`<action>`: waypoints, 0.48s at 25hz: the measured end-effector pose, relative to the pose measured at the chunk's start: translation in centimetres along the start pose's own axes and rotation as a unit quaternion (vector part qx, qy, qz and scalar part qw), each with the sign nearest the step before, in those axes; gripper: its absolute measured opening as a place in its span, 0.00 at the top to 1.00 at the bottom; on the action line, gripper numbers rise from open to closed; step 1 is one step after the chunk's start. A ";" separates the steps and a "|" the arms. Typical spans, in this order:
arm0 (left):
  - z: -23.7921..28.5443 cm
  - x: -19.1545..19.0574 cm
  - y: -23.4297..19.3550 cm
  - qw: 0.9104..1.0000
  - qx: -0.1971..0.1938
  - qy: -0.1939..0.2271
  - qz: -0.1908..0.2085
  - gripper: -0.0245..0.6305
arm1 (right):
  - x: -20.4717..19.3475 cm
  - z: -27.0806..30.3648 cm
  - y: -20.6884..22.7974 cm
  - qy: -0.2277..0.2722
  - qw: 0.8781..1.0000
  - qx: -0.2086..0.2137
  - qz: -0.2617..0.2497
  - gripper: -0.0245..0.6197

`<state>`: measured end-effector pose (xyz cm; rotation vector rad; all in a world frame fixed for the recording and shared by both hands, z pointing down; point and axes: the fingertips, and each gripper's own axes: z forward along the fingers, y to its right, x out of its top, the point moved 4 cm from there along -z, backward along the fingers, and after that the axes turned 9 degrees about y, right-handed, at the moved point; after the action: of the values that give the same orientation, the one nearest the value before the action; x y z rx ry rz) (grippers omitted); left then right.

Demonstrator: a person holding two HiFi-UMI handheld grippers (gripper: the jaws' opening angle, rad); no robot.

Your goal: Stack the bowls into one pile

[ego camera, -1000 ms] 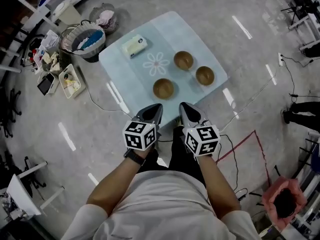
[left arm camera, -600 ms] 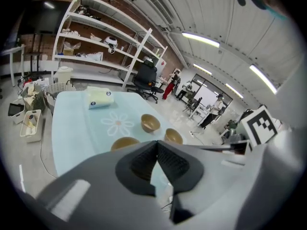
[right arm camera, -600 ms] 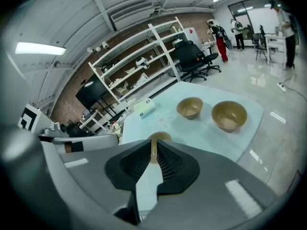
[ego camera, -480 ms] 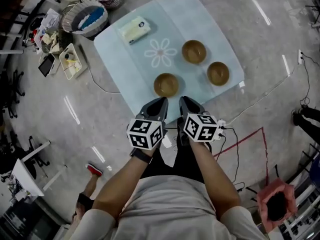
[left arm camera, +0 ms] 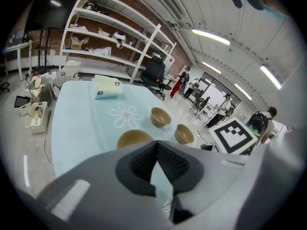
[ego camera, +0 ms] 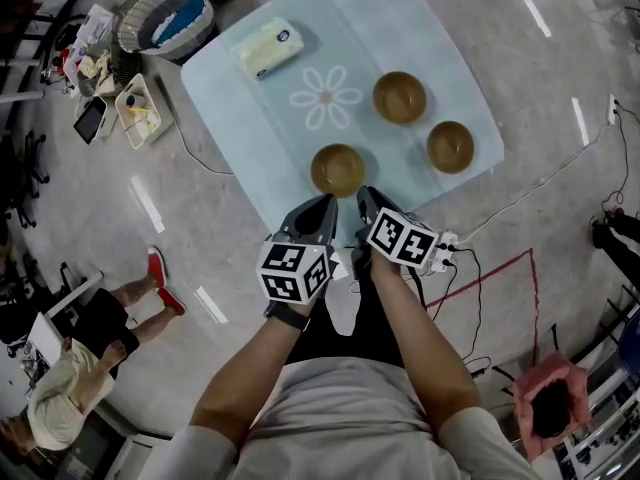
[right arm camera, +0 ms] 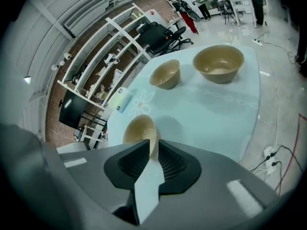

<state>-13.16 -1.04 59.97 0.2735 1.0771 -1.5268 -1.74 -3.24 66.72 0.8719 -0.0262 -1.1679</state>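
Three brown bowls stand apart on the pale blue table [ego camera: 270,138]: a near bowl [ego camera: 338,169], a far bowl [ego camera: 400,97] and a right bowl [ego camera: 450,146]. My left gripper [ego camera: 321,207] and right gripper [ego camera: 366,199] hover side by side over the table's near edge, just short of the near bowl. In the left gripper view the left gripper [left arm camera: 157,142] is shut and empty, with the near bowl [left arm camera: 134,138] right behind its tips. In the right gripper view the right gripper [right arm camera: 150,142] holds nothing, its jaws drawn together to a sliver, and the near bowl [right arm camera: 140,128] sits beyond.
A tissue pack [ego camera: 263,48] lies at the table's far left beside a printed flower [ego camera: 326,96]. On the floor are a round basket [ego camera: 165,18], a tray of clutter [ego camera: 135,113], a power strip with cables [ego camera: 448,240] and red tape [ego camera: 500,278]. A person [ego camera: 70,368] stands lower left.
The view has closed in on the table, and both grippers now reach its near edge by the near bowl. A person has walked into view at the lower left.
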 end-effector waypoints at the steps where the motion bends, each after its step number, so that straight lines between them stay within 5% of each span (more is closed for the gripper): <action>1: 0.0 0.0 -0.1 1.000 0.001 -0.001 -0.001 0.95 | -0.2 0.3 0.1 -0.003 1.000 -0.002 0.009 0.89; 12: 0.2 -0.1 -0.4 1.000 -0.002 -0.002 -0.004 0.95 | -0.8 2.5 0.5 -0.021 0.998 -0.023 0.052 0.90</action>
<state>-13.38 -1.18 60.31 0.2645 1.0789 -1.5310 -2.79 -3.98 69.08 0.7965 -0.0770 -1.0854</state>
